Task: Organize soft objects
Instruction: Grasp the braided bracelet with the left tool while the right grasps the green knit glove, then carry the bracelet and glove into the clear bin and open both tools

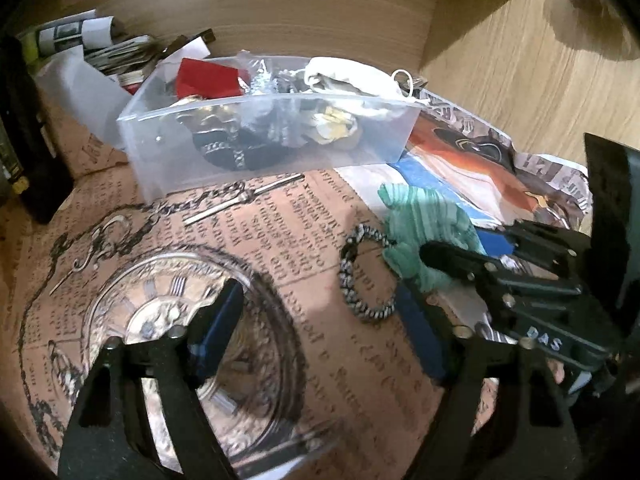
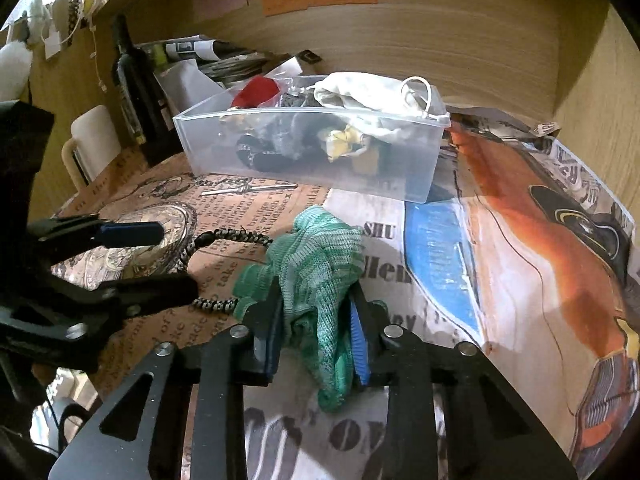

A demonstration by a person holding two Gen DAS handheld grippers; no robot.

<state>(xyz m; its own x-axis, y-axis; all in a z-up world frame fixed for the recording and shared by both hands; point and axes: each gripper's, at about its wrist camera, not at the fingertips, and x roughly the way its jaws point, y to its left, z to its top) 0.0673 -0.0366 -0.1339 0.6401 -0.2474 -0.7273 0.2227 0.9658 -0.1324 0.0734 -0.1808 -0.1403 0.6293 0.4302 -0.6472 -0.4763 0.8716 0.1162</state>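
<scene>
nearby, right tongs (image 2: 316, 336) pinch green glove (image 2: 316, 256); left tongs (image 1: 324, 320) gape over bracelet (image 1: 360, 276).

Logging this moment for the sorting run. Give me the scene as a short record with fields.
surface: desk covered with printed paper
bin: clear plastic bin, already holding cloth items, a red object and other small things
right claw: right claw shut on green knit glove, glove still low over the paper
left claw: left claw open, holding nothing
nearby: black-and-white braided cord loop lying beside the glove
background: dark bottle, stacked papers
</scene>
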